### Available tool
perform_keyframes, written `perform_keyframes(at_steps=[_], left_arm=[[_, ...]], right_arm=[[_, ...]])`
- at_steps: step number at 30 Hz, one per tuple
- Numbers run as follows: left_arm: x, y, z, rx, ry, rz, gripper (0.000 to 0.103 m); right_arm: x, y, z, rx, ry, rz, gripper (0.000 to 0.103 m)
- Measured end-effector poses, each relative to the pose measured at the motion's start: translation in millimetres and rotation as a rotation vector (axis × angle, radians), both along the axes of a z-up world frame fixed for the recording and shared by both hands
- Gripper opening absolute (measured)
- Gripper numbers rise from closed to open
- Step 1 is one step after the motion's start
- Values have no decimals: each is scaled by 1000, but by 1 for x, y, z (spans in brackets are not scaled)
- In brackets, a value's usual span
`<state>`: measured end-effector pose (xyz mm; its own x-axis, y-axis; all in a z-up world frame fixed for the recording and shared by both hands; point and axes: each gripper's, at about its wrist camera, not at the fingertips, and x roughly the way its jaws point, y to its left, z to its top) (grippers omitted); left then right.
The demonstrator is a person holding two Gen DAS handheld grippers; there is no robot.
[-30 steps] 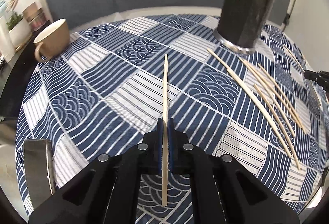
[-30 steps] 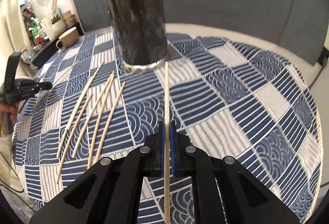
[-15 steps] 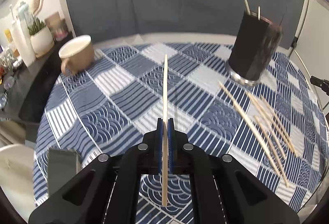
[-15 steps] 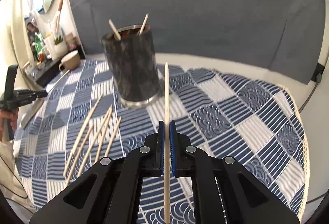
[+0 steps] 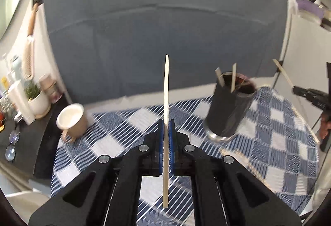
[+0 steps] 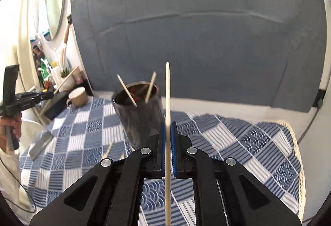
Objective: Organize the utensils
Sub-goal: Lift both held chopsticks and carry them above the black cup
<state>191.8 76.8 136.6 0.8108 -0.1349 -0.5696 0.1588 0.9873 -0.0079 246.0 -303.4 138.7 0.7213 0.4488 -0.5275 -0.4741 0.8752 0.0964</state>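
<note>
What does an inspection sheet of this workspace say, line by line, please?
Surface: round table with blue and white cloth.
Job's things: dark holder with two chopsticks inside; loose chopsticks lying on the cloth.
Clutter: beige mug; metal piece.
Grippers: left gripper shut on a chopstick; right gripper shut on another chopstick.
Cables: black cable off the table's right edge.
Surroundings: grey panel, mirror, potted plant.

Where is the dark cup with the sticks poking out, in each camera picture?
Left wrist view: the dark holder stands right of centre, on the blue patterned tablecloth, right of the left gripper.
Right wrist view: the dark holder stands just left of centre, behind the right gripper.
Shared landmark: the beige mug, left of the holder in both views.
</note>
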Motion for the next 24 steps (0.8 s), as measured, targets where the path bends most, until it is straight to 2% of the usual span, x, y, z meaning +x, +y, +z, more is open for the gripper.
perform_keyframes(at_steps=[10,16,24], left_arm=[[35,-41,26,-88,-94,-125,5],[64,-64,24,-146,-84,-207,5],[93,-78,17,-277,-126,-290,5]], right_arm=[[23,30,20,100,-53,37,5],[38,45,29,147,-83,48,5],[56,51,39,297,-158,81,5]])
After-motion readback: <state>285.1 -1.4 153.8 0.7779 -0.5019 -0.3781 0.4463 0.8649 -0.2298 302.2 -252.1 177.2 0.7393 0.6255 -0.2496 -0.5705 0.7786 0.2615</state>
